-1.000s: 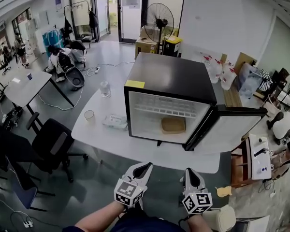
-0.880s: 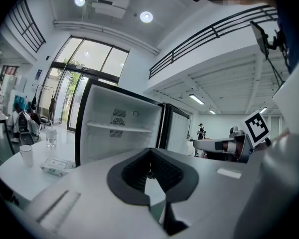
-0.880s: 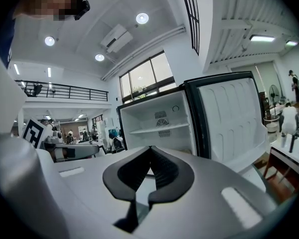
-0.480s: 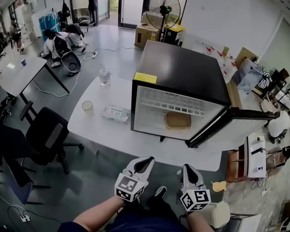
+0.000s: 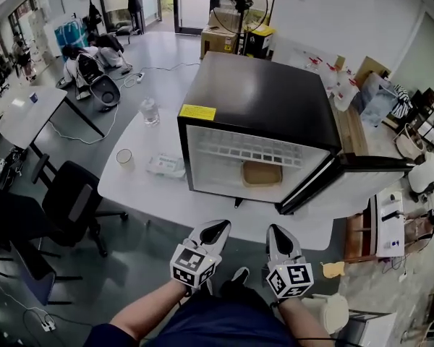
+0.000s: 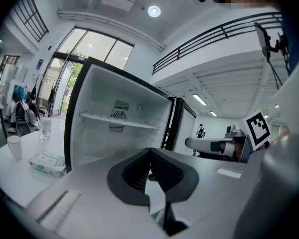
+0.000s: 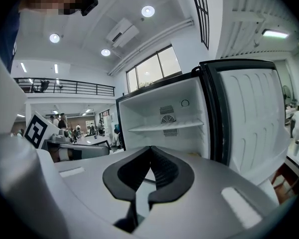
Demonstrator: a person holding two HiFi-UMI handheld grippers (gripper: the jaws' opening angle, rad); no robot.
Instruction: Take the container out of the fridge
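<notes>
left gripper (image 5: 215, 230): grey shell, black pads, black-and-white marker cube
right gripper (image 5: 276, 233): same build
clothing (image 5: 224, 324): dark navy, bottom centre

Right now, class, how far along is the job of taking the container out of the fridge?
Done: the fridge door stands open. In hand: nothing; the left claw and right claw are both shut and empty, held short of the table. Left: the tan container sits inside the fridge beneath the wire shelf, so reaching in, gripping it and bringing it out all remain.
</notes>
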